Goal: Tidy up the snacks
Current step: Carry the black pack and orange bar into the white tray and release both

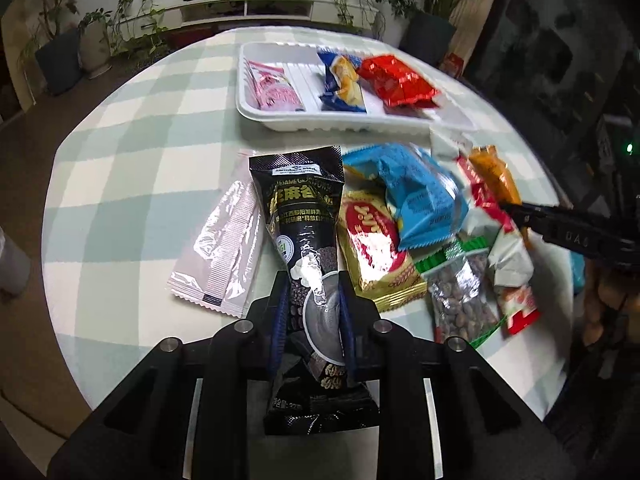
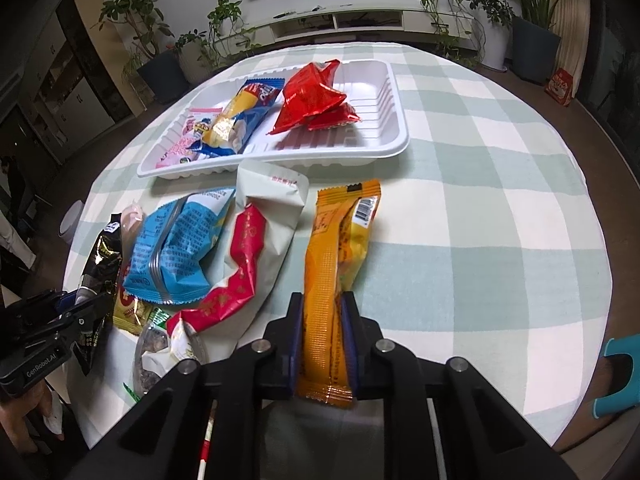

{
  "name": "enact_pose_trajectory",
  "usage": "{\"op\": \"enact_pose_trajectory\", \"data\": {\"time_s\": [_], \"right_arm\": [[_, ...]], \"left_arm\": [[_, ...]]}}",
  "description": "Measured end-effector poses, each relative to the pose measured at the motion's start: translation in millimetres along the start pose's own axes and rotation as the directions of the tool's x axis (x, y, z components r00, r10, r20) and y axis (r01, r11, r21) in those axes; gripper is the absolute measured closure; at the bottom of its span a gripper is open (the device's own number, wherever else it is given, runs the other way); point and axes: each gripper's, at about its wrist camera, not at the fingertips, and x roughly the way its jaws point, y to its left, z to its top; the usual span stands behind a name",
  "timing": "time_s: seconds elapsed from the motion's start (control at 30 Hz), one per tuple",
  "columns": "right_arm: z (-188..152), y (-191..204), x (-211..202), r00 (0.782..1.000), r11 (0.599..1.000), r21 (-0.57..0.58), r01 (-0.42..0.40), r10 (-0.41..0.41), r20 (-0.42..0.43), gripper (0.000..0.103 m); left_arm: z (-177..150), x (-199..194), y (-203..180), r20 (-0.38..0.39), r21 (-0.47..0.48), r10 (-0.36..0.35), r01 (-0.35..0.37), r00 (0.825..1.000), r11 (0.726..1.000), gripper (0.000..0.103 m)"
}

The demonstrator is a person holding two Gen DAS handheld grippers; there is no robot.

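Note:
My left gripper (image 1: 314, 280) is shut on a black sesame-powder packet (image 1: 300, 208), its blue pads pinching the packet's lower half while the top points toward the white tray (image 1: 452, 120). In the right wrist view my right gripper (image 2: 322, 306) is shut on a long orange snack packet (image 2: 340, 236). The tray (image 2: 384, 80) holds a pink packet (image 1: 272, 84), a blue-and-yellow packet (image 1: 344, 80) and red packets (image 1: 396, 80). Loose between us lie a blue packet (image 2: 176, 252), a red-and-white packet (image 2: 248, 256), a gold-and-red packet (image 1: 372, 244) and a bag of nuts (image 1: 460, 300).
A pale pink wrapper (image 1: 224, 248) lies left of the black packet. The round table (image 2: 480, 200) has a green-and-white checked cloth and a curved edge on every side. Potted plants (image 2: 136, 20) and a low white cabinet (image 2: 340, 20) stand beyond it. A hand (image 2: 24, 412) holds the left gripper.

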Motion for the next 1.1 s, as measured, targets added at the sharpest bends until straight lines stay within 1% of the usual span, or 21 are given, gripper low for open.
{"op": "enact_pose_trajectory", "data": {"time_s": [0.13, 0.33, 0.53, 0.6, 0.7, 0.77, 0.83, 0.93, 1.03, 1.1], "right_arm": [[2, -4, -5, 1.000, 0.999, 0.028, -0.023, 0.023, 0.016, 0.084], [5, -10, -12, 0.998, 0.997, 0.059, -0.040, 0.037, 0.045, 0.084], [8, -13, -19, 0.996, 0.996, 0.071, -0.052, 0.046, 0.079, 0.085], [9, -15, -23, 0.994, 0.995, 0.081, -0.056, 0.048, 0.097, 0.085], [12, -22, -34, 0.988, 0.994, 0.105, -0.044, 0.028, 0.150, 0.085], [15, -30, -43, 0.982, 0.991, 0.131, -0.031, 0.006, 0.189, 0.085], [19, -43, -53, 0.973, 0.985, 0.170, -0.027, -0.012, 0.229, 0.085], [26, -58, -64, 0.963, 0.977, 0.212, -0.034, -0.024, 0.269, 0.085], [37, -64, -74, 0.954, 0.973, 0.226, -0.041, -0.030, 0.299, 0.085], [49, -62, -80, 0.947, 0.976, 0.212, -0.050, -0.021, 0.320, 0.085]], "left_arm": [[2, -8, 5, 0.039, -0.032, -0.046, 0.047, 0.998, 0.998, 0.082], [2, -15, 6, 0.069, -0.049, -0.081, 0.084, 0.994, 0.995, 0.082], [4, -24, 13, 0.123, -0.100, -0.140, 0.152, 0.983, 0.983, 0.082], [4, -27, 14, 0.141, -0.117, -0.179, 0.196, 0.974, 0.973, 0.082], [7, -29, 15, 0.148, -0.128, -0.183, 0.202, 0.972, 0.971, 0.082], [11, -33, 18, 0.163, -0.142, -0.198, 0.222, 0.966, 0.965, 0.082], [18, -39, 22, 0.183, -0.156, -0.209, 0.238, 0.961, 0.959, 0.082], [32, -45, 25, 0.196, -0.152, -0.207, 0.238, 0.959, 0.959, 0.082], [59, -48, 27, 0.216, -0.134, -0.200, 0.232, 0.956, 0.963, 0.082], [80, -48, 28, 0.236, -0.126, -0.196, 0.230, 0.952, 0.965, 0.082]]}}
